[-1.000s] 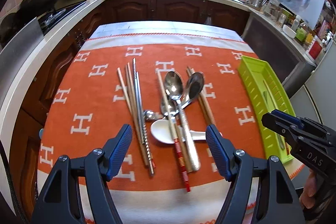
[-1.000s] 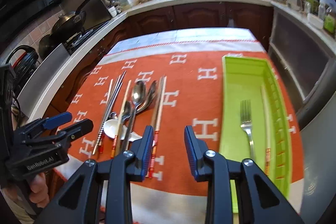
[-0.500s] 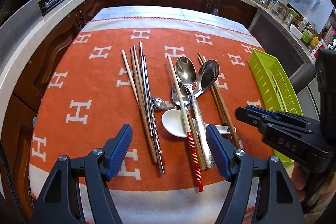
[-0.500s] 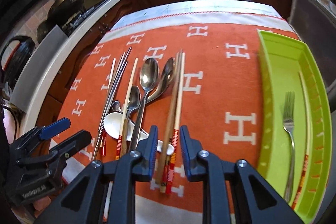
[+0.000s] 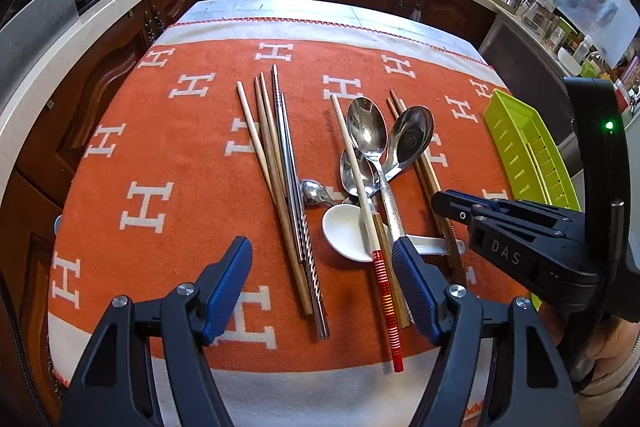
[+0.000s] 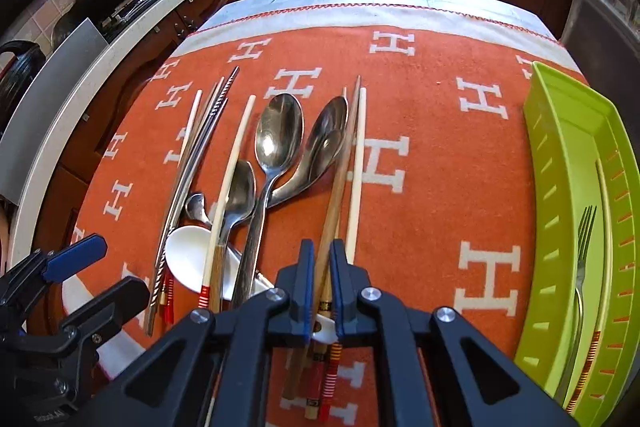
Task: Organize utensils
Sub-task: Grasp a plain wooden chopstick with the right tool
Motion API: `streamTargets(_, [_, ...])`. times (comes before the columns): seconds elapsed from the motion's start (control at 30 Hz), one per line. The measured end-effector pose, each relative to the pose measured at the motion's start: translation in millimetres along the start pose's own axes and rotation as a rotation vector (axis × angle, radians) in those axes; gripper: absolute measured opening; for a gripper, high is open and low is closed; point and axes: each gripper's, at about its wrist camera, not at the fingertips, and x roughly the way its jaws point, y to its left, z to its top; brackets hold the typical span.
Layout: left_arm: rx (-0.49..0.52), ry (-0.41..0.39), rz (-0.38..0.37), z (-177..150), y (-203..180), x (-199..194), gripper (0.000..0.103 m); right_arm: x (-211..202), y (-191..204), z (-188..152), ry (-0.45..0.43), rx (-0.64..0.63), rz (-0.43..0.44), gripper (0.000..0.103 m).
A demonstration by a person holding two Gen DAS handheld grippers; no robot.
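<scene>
While the left gripper [image 5: 322, 279] hangs wide apart above the near end of the utensil pile, gripping nothing, the right gripper [image 6: 319, 281] is pinched tight on a brown wooden chopstick [image 6: 336, 187], and that is where trouble could start. Left of its fingers lies the crowd: metal chopsticks [image 6: 188, 171], a white ceramic spoon [image 6: 186, 259], three steel spoons [image 6: 278, 139] overlapping one another. The clamped stick runs forward from the jaws, touching the edge of a spoon bowl, with a pale chopstick [image 6: 356, 179] just beside it on the right. Lift carelessly and, I reckon, the stick drags that neighbour or tips a spoon. The hold also sits near the stick's thick end, so the long front part may swing or slip out. Whether a second stick is caught between the fingers, I cannot tell.

Well off to the right of the gripper sits the green tray [image 6: 560, 131], its slotted wall facing the table edge. Inside lie a steel fork [image 6: 582, 267] and one pale chopstick with a red-striped end [image 6: 600, 227], lengthwise. A crooked drop could leave the new stick across the rim.
</scene>
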Motion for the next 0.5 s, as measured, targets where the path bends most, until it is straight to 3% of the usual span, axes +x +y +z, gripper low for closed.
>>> streamTargets(0.5, [0.019,0.011,-0.002,-1,-5,1,0.071,-1,-36,-7,0.031,0.082,-0.052,0.006])
